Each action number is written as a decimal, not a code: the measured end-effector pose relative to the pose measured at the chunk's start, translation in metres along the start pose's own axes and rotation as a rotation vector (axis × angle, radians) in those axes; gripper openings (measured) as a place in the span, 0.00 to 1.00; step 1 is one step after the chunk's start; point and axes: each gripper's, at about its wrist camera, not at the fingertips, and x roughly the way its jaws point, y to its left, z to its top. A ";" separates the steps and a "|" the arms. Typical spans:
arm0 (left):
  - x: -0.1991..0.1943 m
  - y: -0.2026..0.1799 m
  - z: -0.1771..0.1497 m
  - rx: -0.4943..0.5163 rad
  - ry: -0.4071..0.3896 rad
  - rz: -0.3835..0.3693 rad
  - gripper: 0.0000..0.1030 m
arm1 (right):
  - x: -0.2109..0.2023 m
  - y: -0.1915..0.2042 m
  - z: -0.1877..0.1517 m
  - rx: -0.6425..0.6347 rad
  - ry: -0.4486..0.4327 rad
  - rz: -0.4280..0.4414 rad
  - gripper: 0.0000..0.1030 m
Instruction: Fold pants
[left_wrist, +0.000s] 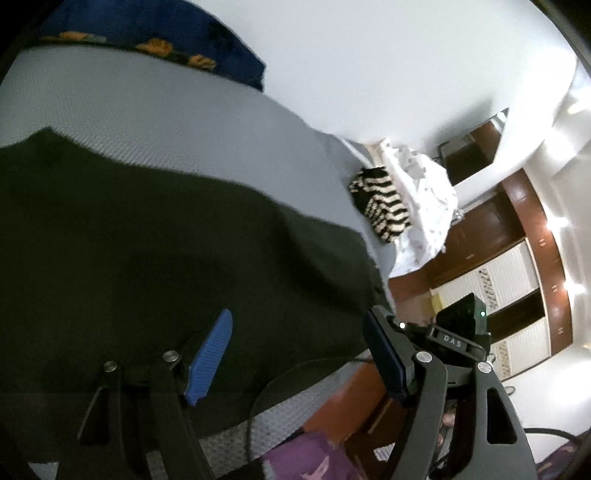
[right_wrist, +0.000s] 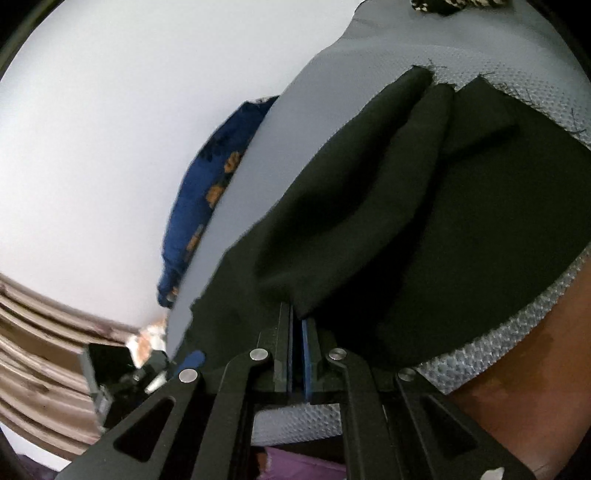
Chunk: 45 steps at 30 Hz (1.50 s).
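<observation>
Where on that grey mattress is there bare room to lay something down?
A bare band of the textured grey mattress lies between the dark green pants and the blue orange-flowered pillow. A thin strip edges its near side. The striped black-and-cream cloth and white crumpled fabric crowd the far corner. The pants cover the middle.

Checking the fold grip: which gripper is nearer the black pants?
Right. The right gripper is shut on the black pants; the left gripper hovers open above them.
</observation>
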 end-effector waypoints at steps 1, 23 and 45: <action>-0.001 -0.006 0.002 0.030 -0.004 0.004 0.72 | -0.004 0.006 0.000 -0.022 -0.009 0.012 0.05; 0.075 -0.042 0.067 0.294 0.031 0.176 0.72 | -0.064 -0.106 0.057 0.143 -0.144 -0.125 0.28; 0.327 -0.191 0.110 0.656 0.147 0.058 0.72 | -0.039 -0.121 0.097 0.197 -0.232 0.155 0.07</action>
